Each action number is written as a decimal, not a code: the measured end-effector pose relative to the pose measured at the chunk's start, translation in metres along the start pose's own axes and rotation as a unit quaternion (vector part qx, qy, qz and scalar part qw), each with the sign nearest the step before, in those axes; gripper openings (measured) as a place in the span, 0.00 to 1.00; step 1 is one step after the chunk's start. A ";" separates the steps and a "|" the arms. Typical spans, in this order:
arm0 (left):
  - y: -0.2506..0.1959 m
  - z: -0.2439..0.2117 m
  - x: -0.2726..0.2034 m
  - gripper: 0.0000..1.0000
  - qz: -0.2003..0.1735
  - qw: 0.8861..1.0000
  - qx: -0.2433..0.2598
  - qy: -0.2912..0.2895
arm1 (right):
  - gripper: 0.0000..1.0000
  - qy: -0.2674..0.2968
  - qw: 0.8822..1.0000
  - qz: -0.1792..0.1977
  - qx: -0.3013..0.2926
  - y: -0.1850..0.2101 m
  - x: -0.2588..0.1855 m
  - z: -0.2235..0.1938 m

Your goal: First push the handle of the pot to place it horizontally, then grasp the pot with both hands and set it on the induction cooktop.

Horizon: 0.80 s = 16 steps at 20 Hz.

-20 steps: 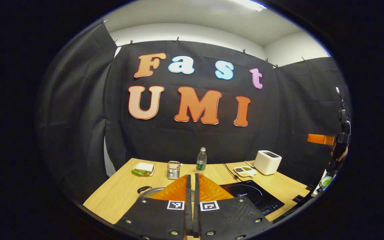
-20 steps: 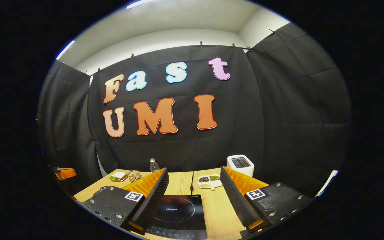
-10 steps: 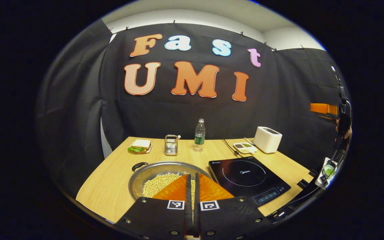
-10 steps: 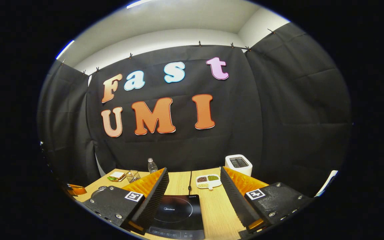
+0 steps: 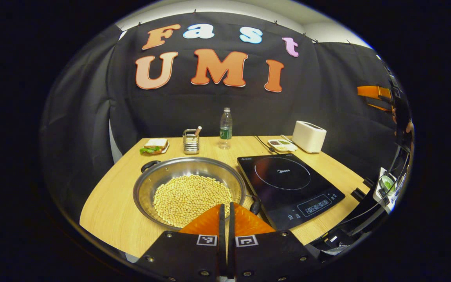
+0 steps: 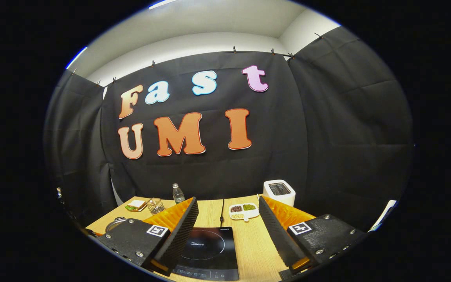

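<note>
Here, on the pale wood-grain table (image 5: pixel 119 211), a sandwich (image 5: pixel 154 145) on a small plate is being shown at the far left in the left gripper view, with a square wire holder (image 5: pixel 190 141) and a clear plastic bottle (image 5: pixel 225 127) lined up to its right. Nearer, a round, shiny steel pot (image 5: pixel 147 188) heaped with pale soybeans (image 5: pixel 190 197) is being seen on the table, just left of the flat, glossy black induction cooktop (image 5: pixel 288 188) and not on it. One dark pot handle (image 5: pixel 150 165) is being pointed toward the far left, the other (image 5: pixel 255 205) toward the near right, beside the cooktop's edge. A divided dish of beans (image 5: pixel 282 145) and a boxy white toaster (image 5: pixel 309 136) are being seen at the back right. The left gripper (image 5: pixel 226 211) is being held over the pot's near rim, its fingers pressed together. Compared with a second ago, far more of the pot is being revealed, the view having tilted downward.

In the right gripper view, the right gripper (image 6: pixel 227 223) is being held with its ribbed fingers (image 6: pixel 178 235) spread wide, the cooktop (image 6: pixel 208 250) being framed between them. That view is nearly unchanged.
</note>
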<state>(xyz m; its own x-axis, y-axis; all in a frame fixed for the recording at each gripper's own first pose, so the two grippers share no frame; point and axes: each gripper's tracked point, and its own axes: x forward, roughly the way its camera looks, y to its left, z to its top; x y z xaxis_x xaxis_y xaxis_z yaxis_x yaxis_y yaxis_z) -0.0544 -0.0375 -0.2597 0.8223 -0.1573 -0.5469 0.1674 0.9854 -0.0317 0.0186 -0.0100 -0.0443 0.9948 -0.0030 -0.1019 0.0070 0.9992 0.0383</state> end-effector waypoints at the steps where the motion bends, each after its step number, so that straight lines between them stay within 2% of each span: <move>1: -0.004 -0.008 0.003 0.02 -0.005 1.000 -0.001 0.010 | 0.96 0.000 1.000 0.001 0.000 0.000 -0.001 0.000; 5: -0.019 -0.041 0.015 0.02 -0.019 0.999 0.000 0.041 | 0.96 0.003 1.000 0.000 -0.001 0.000 -0.002 -0.003; 9: -0.018 -0.070 0.029 0.02 -0.016 0.997 0.001 0.073 | 0.96 0.006 1.000 -0.004 -0.002 -0.002 0.001 -0.006; 16: -0.014 -0.090 0.044 0.02 -0.007 0.995 0.004 0.096 | 0.96 0.020 1.000 0.002 0.001 0.000 0.006 -0.018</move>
<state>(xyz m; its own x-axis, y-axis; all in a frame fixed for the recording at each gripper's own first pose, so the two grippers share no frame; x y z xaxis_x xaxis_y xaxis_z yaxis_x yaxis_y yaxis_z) -0.0690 -0.0527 -0.3584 0.7014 -0.1542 -0.6959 0.1819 0.9827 -0.0344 0.0229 -0.0091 -0.0632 0.9898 0.0019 -0.1424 0.0040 0.9991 0.0412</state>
